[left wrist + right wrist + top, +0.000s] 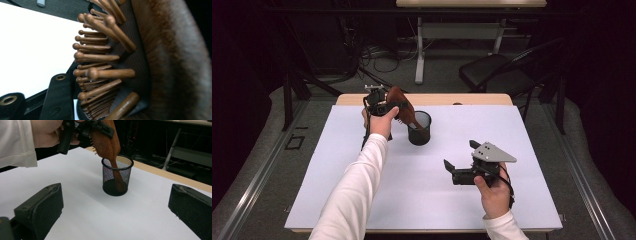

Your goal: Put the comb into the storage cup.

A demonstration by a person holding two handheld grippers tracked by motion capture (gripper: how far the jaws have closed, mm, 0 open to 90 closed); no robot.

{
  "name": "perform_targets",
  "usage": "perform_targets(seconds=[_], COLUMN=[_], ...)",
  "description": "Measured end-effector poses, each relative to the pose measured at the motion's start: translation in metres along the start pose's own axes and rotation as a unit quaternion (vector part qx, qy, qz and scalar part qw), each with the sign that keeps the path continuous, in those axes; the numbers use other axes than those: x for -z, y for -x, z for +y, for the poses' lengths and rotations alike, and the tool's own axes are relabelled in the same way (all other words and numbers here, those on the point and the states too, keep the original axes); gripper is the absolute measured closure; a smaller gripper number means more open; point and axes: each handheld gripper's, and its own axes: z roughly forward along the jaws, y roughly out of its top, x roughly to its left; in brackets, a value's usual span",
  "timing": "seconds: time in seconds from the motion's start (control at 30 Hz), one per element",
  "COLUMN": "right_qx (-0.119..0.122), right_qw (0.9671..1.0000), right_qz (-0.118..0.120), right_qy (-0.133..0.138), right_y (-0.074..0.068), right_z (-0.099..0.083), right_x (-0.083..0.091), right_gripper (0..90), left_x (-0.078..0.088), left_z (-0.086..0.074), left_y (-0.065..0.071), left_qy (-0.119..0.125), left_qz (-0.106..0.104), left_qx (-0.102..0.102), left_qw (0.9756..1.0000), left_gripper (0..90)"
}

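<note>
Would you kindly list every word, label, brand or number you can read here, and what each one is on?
There are none to read. The wooden hairbrush, the mesh cup, the white table cover and the grey plate on the right gripper all show bare surfaces, with no print, label or number.

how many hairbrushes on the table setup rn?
1. The wooden hairbrush is held by its head in the left gripper, handle down inside the black mesh cup at the back of the white table. None seem hidden.
</note>
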Motion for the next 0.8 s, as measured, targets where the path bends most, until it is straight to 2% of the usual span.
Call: perform_targets(seconds=[0.8], right_qx=[0.000], right_qw=[1.0000], right_qz=[0.002], right_qy=[-0.002], right_y=[-0.0010], right_z=[-0.0005], right_x=[-0.0010], right_gripper=[0.0], left_x=[0.0023], left_z=[-0.0054], left_y=[-0.0049], left_qy=[0.011], left_qz=[-0.012], left_qx=[0.006], left_qw=[0.9999], left_gripper=[46.5])
